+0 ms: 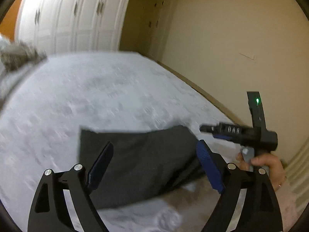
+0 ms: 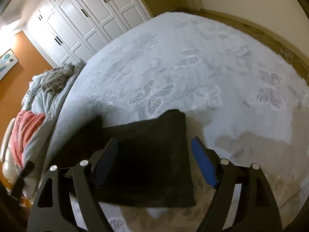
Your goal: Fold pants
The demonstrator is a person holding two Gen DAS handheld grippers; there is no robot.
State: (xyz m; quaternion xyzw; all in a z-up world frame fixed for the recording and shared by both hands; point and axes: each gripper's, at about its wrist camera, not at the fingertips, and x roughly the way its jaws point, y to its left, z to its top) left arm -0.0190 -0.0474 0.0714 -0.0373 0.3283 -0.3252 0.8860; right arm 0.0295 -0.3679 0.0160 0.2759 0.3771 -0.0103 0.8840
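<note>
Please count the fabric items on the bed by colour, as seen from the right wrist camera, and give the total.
Dark: 1, the pants
Light blue: 1, the butterfly blanket
Grey: 1, the crumpled cloth
Pink: 1, the bundle
Pale blue: 1, the duvet
Total: 5

My bedspread (image 2: pixel 193 67), pale grey-blue with raised butterfly motifs, fills the centre of both views; it appears motion-blurred in the left wrist view (image 1: pixel 96 100). White panelled wardrobe doors (image 2: pixel 87 19) with dark handles occupy the upper left of each frame (image 1: pixel 67 15). A cream wall (image 1: pixel 231 29) takes the upper right. An orange wall (image 2: pixel 23 73) at the left edge of the right wrist view carries a framed picture (image 2: pixel 5 61). Below it, along the left side of the frame, lie a crumpled grey garment (image 2: pixel 56 77), a bunched pale blue duvet (image 2: pixel 38 98) and a pink-red cloth (image 2: pixel 27 123).
</note>
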